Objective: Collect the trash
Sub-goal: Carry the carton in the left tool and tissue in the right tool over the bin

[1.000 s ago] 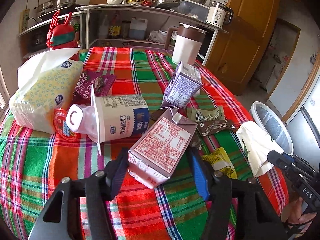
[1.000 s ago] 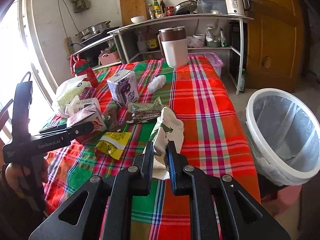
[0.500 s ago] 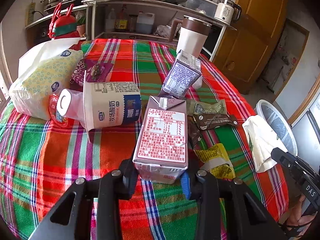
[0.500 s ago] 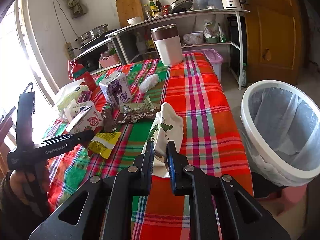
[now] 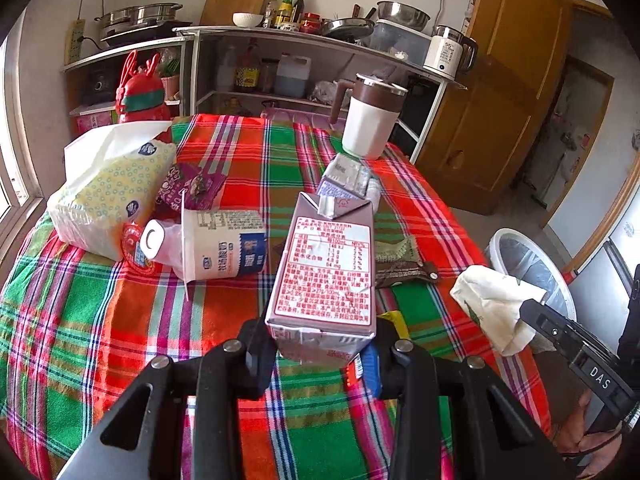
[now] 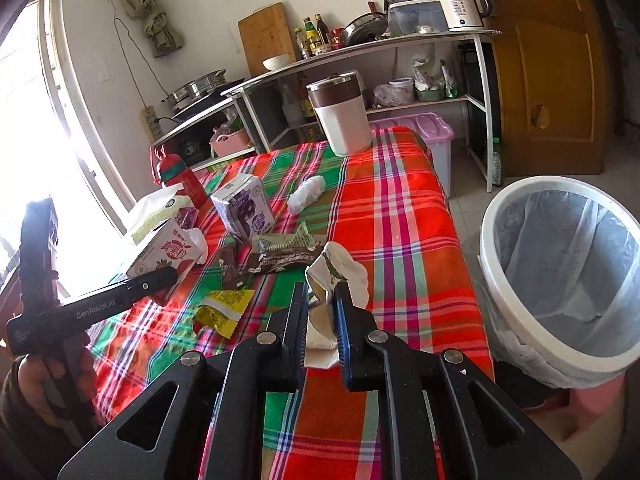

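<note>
My left gripper [image 5: 316, 344] is shut on a pink and red milk carton [image 5: 326, 276] and holds it above the plaid tablecloth [image 5: 100, 320]; the carton also shows in the right wrist view [image 6: 166, 252]. My right gripper [image 6: 322, 312] is shut on a crumpled white paper wrapper [image 6: 340, 272], lifted near the table's right edge; the wrapper also shows in the left wrist view [image 5: 496, 304]. A white bin with a clear liner [image 6: 560, 280] stands on the floor to the right of the table.
On the table lie a yogurt cup [image 5: 224, 244], a purple carton [image 6: 242, 210], a yellow wrapper [image 6: 224, 308], brown and green wrappers [image 6: 280, 252], a tissue pack [image 5: 108, 196], a white paper ball [image 6: 306, 194] and a large mug [image 6: 342, 114]. Shelves stand behind.
My left gripper closed on the pink carton and lifted it off the table, turning it upright. My right gripper rose a little with the white wrapper.
</note>
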`<state>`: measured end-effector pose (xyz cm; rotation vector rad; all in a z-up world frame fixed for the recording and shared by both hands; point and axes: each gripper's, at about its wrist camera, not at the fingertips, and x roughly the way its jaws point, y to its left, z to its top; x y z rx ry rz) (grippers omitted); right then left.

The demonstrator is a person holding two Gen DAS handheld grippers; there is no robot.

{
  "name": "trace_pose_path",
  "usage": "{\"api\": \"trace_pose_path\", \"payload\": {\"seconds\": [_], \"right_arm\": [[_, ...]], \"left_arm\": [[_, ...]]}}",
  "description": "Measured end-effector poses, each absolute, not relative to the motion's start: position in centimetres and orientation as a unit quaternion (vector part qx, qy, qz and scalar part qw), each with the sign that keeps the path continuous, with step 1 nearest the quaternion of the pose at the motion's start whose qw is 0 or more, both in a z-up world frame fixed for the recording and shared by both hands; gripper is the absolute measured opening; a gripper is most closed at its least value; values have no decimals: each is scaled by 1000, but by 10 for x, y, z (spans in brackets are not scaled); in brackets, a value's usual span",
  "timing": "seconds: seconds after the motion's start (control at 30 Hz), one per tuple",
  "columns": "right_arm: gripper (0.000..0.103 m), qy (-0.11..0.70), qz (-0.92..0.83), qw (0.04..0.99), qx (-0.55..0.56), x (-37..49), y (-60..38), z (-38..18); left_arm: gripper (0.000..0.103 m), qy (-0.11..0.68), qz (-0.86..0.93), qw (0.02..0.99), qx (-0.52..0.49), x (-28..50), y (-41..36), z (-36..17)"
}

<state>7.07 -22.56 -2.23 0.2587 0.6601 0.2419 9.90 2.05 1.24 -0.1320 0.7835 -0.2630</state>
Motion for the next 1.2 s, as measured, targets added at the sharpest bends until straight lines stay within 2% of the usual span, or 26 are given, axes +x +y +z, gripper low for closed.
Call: {"api": "trace_pose_path", "payload": {"seconds": [0.6,0.9,1.2], "right_arm": [[13,270,84,946,157,53,-281,11],[13,262,9,952,158,41,-346,17],[13,288,-45,942,167,40,-395,-6]], "left_arm": [[37,359,-207,910,-31,96,-56,42],[37,365,-280,888,-15,106,-138,48],[37,397,-343,851,13,112,-228,26]]}}
